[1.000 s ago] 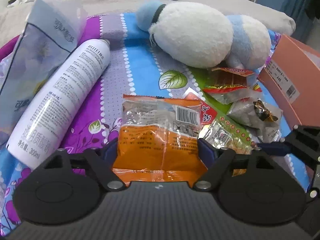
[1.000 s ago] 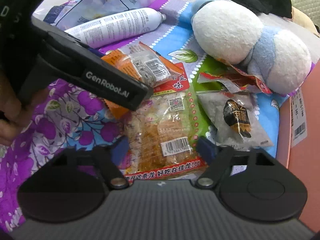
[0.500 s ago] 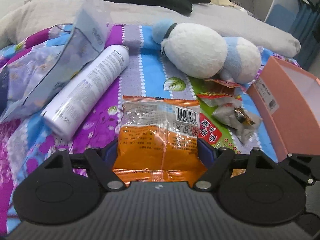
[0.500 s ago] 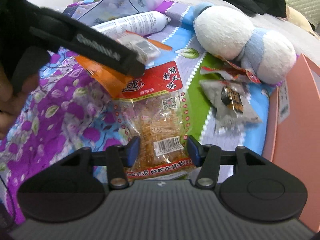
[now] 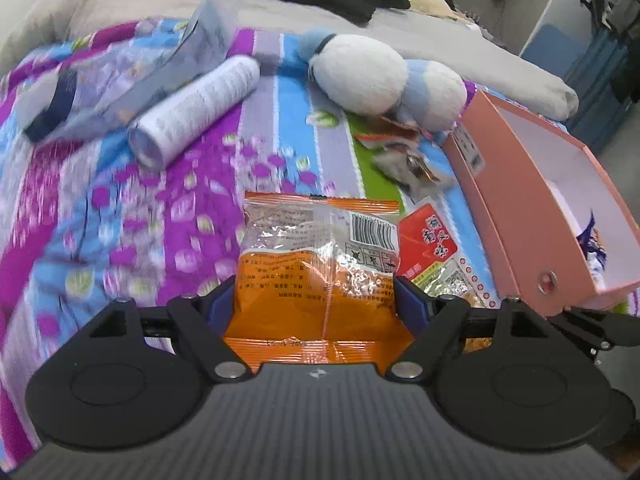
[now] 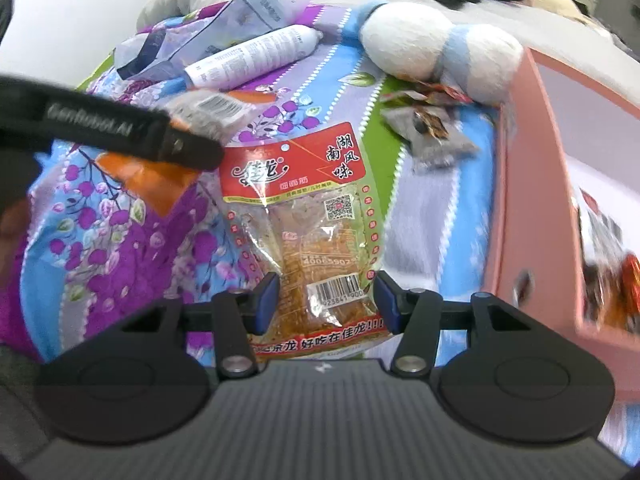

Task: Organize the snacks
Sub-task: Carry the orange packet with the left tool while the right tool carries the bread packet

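Carrying both packs well meant keeping the left gripper clamped on the orange pack and the right gripper on the red pack, above the bedspread, until over the pink box at its right edge.

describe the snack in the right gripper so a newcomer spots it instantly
Find the pink box at the bed's edge; just left of it the right gripper holds a clear packet. Its red top label and visible shredded filling distinguish it from the orange packet in the left gripper.

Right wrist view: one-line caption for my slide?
Right gripper clamps a red-labelled snack packet above the floral bedspread, beside the pink box.
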{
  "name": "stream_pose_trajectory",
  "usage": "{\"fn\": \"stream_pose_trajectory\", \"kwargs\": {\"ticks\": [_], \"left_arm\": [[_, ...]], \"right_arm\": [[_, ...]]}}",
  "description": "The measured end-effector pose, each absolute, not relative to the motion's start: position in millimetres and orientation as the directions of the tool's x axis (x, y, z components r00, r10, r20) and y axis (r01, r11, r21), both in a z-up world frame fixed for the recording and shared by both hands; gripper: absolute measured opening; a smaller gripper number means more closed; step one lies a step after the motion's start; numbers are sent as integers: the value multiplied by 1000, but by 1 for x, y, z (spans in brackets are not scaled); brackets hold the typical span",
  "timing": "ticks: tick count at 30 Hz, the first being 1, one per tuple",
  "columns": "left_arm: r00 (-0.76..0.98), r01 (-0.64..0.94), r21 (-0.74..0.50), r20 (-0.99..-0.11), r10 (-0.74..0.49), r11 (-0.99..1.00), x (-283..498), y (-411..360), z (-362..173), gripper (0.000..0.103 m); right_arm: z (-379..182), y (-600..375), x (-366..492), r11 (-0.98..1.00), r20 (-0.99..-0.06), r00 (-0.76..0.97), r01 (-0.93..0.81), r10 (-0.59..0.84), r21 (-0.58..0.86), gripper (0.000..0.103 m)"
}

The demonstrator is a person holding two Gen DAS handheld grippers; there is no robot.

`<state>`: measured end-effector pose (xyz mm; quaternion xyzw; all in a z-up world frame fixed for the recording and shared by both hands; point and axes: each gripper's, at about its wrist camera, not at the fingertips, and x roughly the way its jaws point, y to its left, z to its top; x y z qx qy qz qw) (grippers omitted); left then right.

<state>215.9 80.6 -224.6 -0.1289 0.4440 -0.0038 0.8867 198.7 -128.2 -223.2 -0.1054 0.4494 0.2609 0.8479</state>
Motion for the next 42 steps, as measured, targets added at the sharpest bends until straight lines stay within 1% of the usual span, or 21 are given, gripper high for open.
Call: {"fn": "stream_pose_trajectory", "kwargs": {"ticks": [3, 8, 11, 12, 14, 15, 16, 17, 18, 19, 21, 26, 28, 30, 33, 35, 38, 41, 42], "left_arm": [[589, -117, -280, -792, -160, 953, 198, 72, -234, 83], [557, -124, -256, -818, -146, 959, 182, 55, -250, 83], [542, -114, -219, -831, -123, 969, 176, 48, -259, 83], [535, -112, -212, -836, -120, 971, 177, 46, -262, 83], [527, -107, -227, -839, -138, 968, 174, 46, -267, 84], [522, -102, -235, -840, -149, 967, 172, 47, -269, 84], [515, -100, -235, -843, -152, 967, 171, 48, -270, 84], [510, -97, -232, -847, -152, 968, 170, 48, -271, 84], [507, -96, -227, -849, -148, 969, 168, 47, -271, 85], [504, -95, -225, -851, -148, 970, 166, 47, -271, 88], [501, -85, -229, -851, -157, 970, 164, 46, -270, 89], [523, -86, -219, -840, -144, 972, 158, 45, -265, 92], [512, -99, -202, -850, -124, 974, 159, 45, -266, 93], [504, -120, -190, -857, -105, 974, 160, 47, -267, 93], [509, -127, -212, -852, -120, 969, 161, 49, -269, 94], [497, -131, -204, -860, -114, 970, 163, 48, -271, 95], [493, -127, -191, -864, -105, 973, 164, 47, -274, 95], [489, -116, -184, -866, -106, 976, 164, 45, -278, 95], [492, -113, -179, -864, -102, 977, 164, 44, -279, 95]], "right_arm": [[-223, -139, 182, 867, -814, 471, -492, 342, 80, 54], [-231, -159, 159, 907, -811, 485, -403, 326, 124, 55], [-239, -167, 154, 915, -811, 482, -373, 331, 152, 55], [-241, -168, 153, 915, -809, 485, -373, 331, 151, 57], [-245, -171, 152, 916, -803, 492, -369, 335, 156, 65], [-246, -173, 150, 916, -801, 496, -369, 336, 156, 67], [-246, -174, 149, 915, -797, 502, -376, 335, 149, 65], [-245, -175, 147, 909, -793, 502, -390, 344, 148, 66], [-244, -175, 145, 903, -791, 498, -402, 356, 154, 76], [-244, -176, 144, 898, -788, 495, -411, 366, 158, 88], [-244, -178, 140, 895, -776, 508, -418, 373, 157, 89], [-247, -176, 137, 892, -754, 545, -435, 367, 120, 89], [-250, -173, 136, 880, -743, 551, -464, 379, 105, 89], [-254, -167, 135, 869, -733, 565, -490, 379, 72, 89], [-263, -156, 132, 853, -726, 591, -522, 352, -12, 89], [-269, -152, 132, 852, -725, 603, -522, 332, -45, 89], [-276, -152, 135, 854, -730, 596, -519, 335, -33, 88], [-277, -159, 142, 862, -758, 528, -500, 383, 87, 81], [-277, -161, 143, 865, -757, 531, -493, 381, 90, 76]]}}
